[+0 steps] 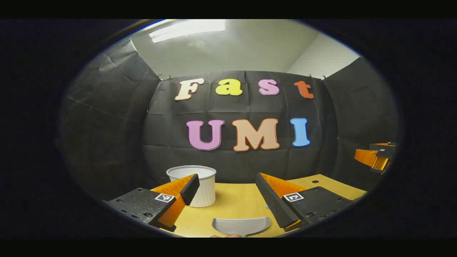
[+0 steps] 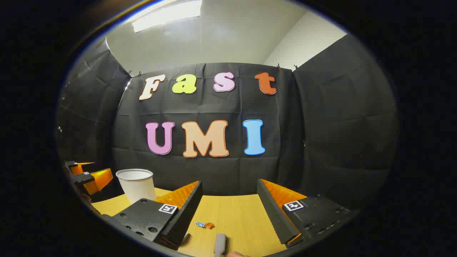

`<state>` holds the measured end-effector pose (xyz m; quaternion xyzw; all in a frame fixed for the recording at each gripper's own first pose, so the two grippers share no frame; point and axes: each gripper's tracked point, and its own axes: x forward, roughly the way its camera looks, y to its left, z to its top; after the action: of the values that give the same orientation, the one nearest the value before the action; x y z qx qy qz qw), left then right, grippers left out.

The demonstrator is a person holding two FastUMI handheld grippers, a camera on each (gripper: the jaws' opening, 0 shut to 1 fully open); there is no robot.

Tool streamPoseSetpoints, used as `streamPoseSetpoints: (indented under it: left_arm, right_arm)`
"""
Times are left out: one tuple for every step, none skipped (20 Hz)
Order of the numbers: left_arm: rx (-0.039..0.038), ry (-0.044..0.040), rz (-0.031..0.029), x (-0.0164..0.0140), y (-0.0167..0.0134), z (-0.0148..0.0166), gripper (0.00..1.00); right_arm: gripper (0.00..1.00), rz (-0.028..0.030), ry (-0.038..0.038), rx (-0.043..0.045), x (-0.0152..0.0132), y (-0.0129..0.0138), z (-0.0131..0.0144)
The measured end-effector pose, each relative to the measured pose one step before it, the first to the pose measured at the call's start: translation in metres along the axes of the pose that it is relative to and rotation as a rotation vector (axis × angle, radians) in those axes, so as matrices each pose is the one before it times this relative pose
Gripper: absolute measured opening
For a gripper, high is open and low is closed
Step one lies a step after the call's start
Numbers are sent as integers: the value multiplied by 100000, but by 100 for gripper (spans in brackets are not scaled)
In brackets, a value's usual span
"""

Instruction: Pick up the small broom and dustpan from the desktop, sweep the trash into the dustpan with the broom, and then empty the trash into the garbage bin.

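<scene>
Grey plastic dustpan (image 1: 241, 225) lies between the left gripper (image 1: 225, 192)'s released fingers.
Right gripper (image 2: 228, 203), fingers spread, frames a grey handle (image 2: 220, 244) and small blue-orange wrapper (image 2: 205, 225); white ribbed bin (image 1: 197, 185) beyond.

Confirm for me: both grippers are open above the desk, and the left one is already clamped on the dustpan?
Not clamped. In the left gripper view the left gripper stands open above the desk, and the dustpan lies untouched between its fingers. The right gripper is open too.

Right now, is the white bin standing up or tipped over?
Standing up. The bin sits on the desk, open rim on top.
</scene>
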<state>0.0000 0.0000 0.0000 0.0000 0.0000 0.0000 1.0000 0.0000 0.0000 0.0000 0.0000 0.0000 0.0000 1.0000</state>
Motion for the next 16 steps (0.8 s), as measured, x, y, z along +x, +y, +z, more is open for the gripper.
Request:
streamPoseSetpoints:
  left_arm:
    - [-221,109,-215,1,-94,38,94]
    - [-212,92,-257,-35,-190,-73,94]
    - [28,65,-310,112,-142,111,95]
    - [325,95,-142,2,-28,-176,95]
    - [292,-179,-99,49,7,81,95]
    - [107,-178,-49,36,-17,75,94]
    - [118,-118,166,62,-6,62,94]
    - [56,60,66,44,19,-165,94]
    - [-21,189,123,120,14,32,95]
    - [-107,133,-98,1,-47,-57,95]
    - [-6,-11,95,46,-71,9,94]
    - [-56,-90,18,-8,40,-64,94]
    - [-49,-410,30,57,-14,166,95]
    - [148,-396,132,72,17,73,94]
    - [174,-342,52,137,5,120,94]
    - [340,3,-73,78,-84,-109,94]
  right_arm:
    - [92,933,583,883,82,288,-189]
    - [92,741,216,848,87,260,138]
    - [92,522,56,470,-11,133,1]
    - [92,486,119,-68,92,118,-17]
    - [92,248,141,-589,109,91,-59]
    - [92,72,-64,-655,55,-35,-13]
    - [92,113,81,-416,50,-21,-146]
    - [92,51,30,-321,-53,84,-53]
    - [92,110,201,-298,47,65,-73]
    - [92,218,356,-191,-12,22,-164]
    - [92,-247,206,-156,37,-45,31]
    - [92,-340,164,30,101,-206,-112]
    - [92,-43,16,228,146,-26,86]
    - [92,-208,-172,327,-41,15,56]
    - [92,-323,-15,123,67,-128,116]
    - [92,-289,-111,-54,25,-92,-95]
